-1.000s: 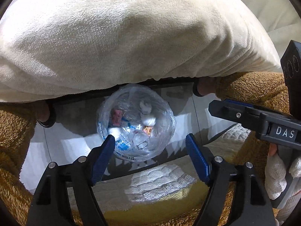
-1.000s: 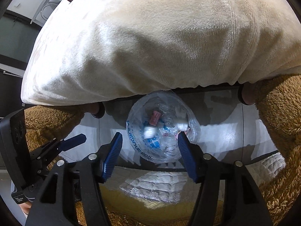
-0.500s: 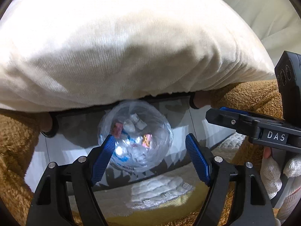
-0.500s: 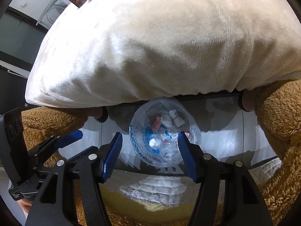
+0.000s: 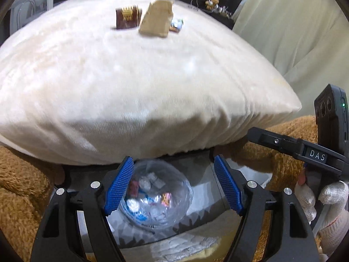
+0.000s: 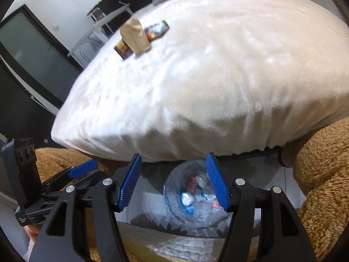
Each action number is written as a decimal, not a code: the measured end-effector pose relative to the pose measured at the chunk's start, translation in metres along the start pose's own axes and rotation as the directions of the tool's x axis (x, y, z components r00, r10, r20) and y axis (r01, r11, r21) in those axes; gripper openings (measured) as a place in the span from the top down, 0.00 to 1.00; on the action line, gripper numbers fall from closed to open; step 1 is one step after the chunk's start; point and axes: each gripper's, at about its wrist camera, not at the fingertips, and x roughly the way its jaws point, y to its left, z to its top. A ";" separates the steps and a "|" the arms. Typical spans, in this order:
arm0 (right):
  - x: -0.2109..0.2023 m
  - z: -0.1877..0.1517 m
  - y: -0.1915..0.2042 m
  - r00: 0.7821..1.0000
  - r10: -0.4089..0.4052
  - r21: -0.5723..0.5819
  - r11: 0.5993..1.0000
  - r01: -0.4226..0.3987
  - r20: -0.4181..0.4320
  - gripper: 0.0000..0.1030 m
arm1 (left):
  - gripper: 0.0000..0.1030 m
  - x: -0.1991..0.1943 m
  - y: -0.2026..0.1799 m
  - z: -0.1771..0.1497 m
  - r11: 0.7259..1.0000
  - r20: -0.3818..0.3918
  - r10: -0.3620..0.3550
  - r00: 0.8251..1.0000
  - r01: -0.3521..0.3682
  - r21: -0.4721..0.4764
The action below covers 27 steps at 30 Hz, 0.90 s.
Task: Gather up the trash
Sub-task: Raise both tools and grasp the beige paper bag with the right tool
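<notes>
Both grippers (image 5: 173, 186) (image 6: 173, 182) open, trash bag (image 5: 156, 194) below

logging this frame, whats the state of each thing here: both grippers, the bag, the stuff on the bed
left gripper: open, empty
right gripper: open, empty
clear trash bag: open-mouthed on the floor, wrappers inside
brown paper bag: on the cream blanket, not collected
dark red box: on the blanket, beside the paper bag
colourful wrapper: lying behind the paper bag

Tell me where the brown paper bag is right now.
The brown paper bag sits far back on top of the cream cushion, between a dark red box on its left and a colourful wrapper on its right.
</notes>
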 end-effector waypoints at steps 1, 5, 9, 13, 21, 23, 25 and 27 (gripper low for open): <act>-0.004 0.002 0.000 1.000 0.013 -0.002 1.000 -0.013 0.016 0.41 | 0.28 -0.004 0.002 0.002 1.000 0.020 -0.002 1.000 0.002 -0.007; -0.018 0.013 0.003 0.996 0.033 -0.034 0.999 -0.031 0.081 0.41 | 0.28 -0.021 0.007 0.010 1.000 0.094 -0.012 0.996 0.014 -0.020; -0.025 0.029 0.013 0.991 0.029 -0.078 0.997 -0.019 0.128 0.41 | 0.28 -0.031 0.011 0.022 0.999 0.139 -0.019 0.990 0.022 -0.025; -0.026 0.046 0.027 0.987 0.016 -0.166 0.986 0.010 0.159 0.39 | 0.28 -0.038 0.018 0.039 1.000 0.166 -0.014 0.986 0.019 -0.024; -0.013 0.090 0.044 0.982 0.013 -0.262 0.964 0.038 0.191 0.36 | 0.28 -0.046 0.042 0.074 0.999 0.207 -0.011 0.978 0.022 -0.050; -0.007 0.103 0.051 0.979 0.014 -0.298 0.953 0.049 0.204 0.32 | 0.26 -0.047 0.049 0.084 0.998 0.215 -0.012 0.976 0.026 -0.060; 0.001 0.115 0.056 0.977 0.017 -0.329 0.943 0.055 0.212 0.32 | 0.26 -0.048 0.056 0.095 0.998 0.223 -0.002 0.975 0.017 -0.065; 0.010 0.127 0.059 0.977 0.027 -0.346 0.937 0.049 0.211 0.25 | 0.26 -0.049 0.061 0.107 0.998 0.231 0.004 0.973 0.012 -0.066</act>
